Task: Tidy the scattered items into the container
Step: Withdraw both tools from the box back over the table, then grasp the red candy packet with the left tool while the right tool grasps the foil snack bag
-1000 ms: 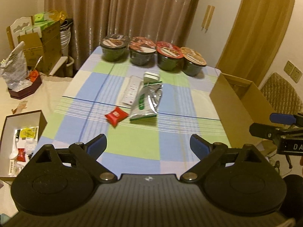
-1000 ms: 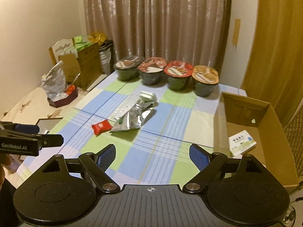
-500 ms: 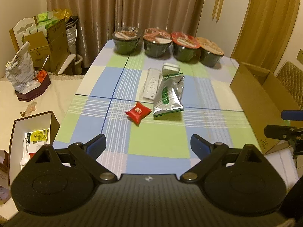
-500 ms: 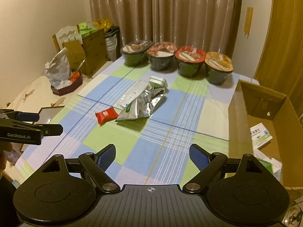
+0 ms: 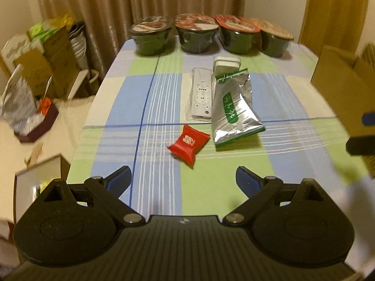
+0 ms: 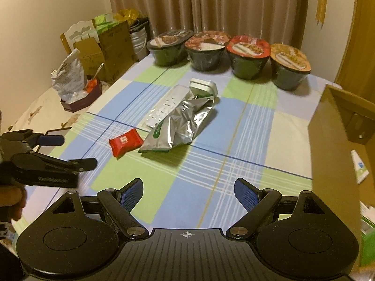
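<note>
Both grippers have pushed in closer, and the small red foil packet point(image 5: 188, 146) lies on the checked tablecloth point(image 5: 161, 89) just beside the silver-green pouch point(image 5: 232, 110), left gripper point(image 5: 183, 178) and right gripper point(image 6: 188, 190) both spread wide, empty.

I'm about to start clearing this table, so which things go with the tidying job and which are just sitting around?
For the job:
red snack packet
silver foil pouch with green label
white remote control
small white box
brown cardboard box

Just lying about:
four sealed instant noodle bowls
floor clutter by the curtain
</note>
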The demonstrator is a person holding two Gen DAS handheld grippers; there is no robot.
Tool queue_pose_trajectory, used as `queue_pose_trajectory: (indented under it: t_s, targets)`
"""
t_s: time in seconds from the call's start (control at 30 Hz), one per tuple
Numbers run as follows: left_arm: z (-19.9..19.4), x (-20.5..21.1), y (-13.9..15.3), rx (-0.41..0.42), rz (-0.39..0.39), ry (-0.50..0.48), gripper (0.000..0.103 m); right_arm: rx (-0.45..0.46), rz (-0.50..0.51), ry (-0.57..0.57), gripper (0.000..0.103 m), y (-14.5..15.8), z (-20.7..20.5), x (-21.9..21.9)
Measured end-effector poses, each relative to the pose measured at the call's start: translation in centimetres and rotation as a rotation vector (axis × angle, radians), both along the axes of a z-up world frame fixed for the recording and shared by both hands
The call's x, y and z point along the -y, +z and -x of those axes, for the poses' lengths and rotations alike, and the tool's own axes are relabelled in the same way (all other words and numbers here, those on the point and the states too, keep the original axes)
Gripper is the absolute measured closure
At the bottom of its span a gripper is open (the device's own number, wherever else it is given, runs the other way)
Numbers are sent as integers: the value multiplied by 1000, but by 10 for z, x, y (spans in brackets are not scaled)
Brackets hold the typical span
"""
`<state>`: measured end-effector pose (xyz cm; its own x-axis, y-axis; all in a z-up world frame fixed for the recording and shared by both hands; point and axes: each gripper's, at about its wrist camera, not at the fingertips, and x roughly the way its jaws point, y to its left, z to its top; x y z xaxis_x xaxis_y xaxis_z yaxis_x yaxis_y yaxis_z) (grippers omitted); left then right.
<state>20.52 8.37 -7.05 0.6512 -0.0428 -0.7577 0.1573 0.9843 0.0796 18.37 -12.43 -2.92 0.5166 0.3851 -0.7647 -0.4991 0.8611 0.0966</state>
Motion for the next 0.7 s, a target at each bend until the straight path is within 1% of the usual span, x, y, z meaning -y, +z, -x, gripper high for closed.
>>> queue_pose_trajectory:
  t_s: [0.13,0.2,0.33,0.43,0.5,0.53,0.63,0.7]
  targets:
    - [-28,12,-20,21,-117,-98,14,-33,-22,-17,13,-13,-24,-4]
    - [-40,17,-29,30,-151,-143,16,-44,-31,-27,13,-18,-37,-7]
    - [-58,19,-44,31,-139,-191,23,-60,-50,-44,13,-30,-59,-13]
    - [-69,17,-51,25,-118,-196,29,-63,-57,-45,13,-37,-73,-21]
    - [-74,16,-54,22,-110,-197,35,-65,-62,-41,13,-42,-81,-27]
    - [-76,15,-55,19,-104,-193,36,-66,-64,-38,13,-45,-85,-29]
    - [-82,13,-57,-4,-71,-180,49,-68,-69,-28,13,-54,-96,-40]
    - [-85,12,-58,-25,-57,-178,62,-71,-74,-27,13,-61,-103,-48]
